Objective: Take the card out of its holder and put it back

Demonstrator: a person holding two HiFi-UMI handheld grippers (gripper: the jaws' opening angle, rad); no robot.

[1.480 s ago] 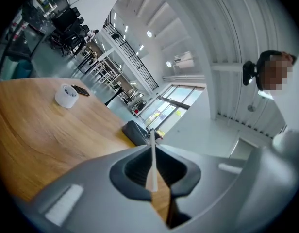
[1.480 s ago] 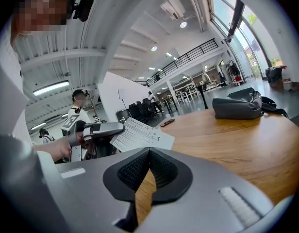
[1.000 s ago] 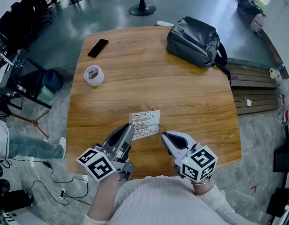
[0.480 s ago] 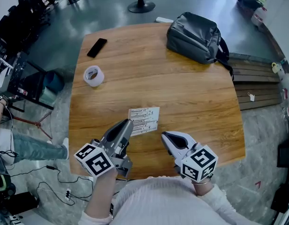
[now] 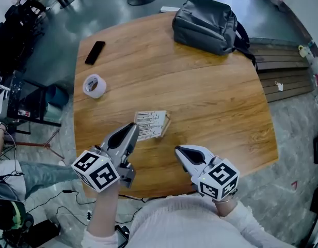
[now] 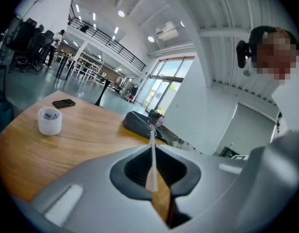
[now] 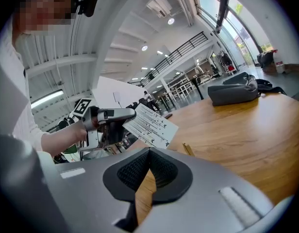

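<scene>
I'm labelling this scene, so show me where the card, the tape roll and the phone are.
card point(image 5: 150, 124): head view, middle of its printed face.
tape roll point(image 6: 49, 126): left gripper view, its white side wall.
phone point(image 5: 94, 52): head view, middle of its dark top face.

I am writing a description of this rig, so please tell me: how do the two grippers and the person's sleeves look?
Both the left gripper and the right gripper have smooth silver-grey shells that taper to a beak-like tip, with dark textured pads inside. Each carries a white cube printed with black square markers. The person wears a pale ribbed sleeve.
</scene>
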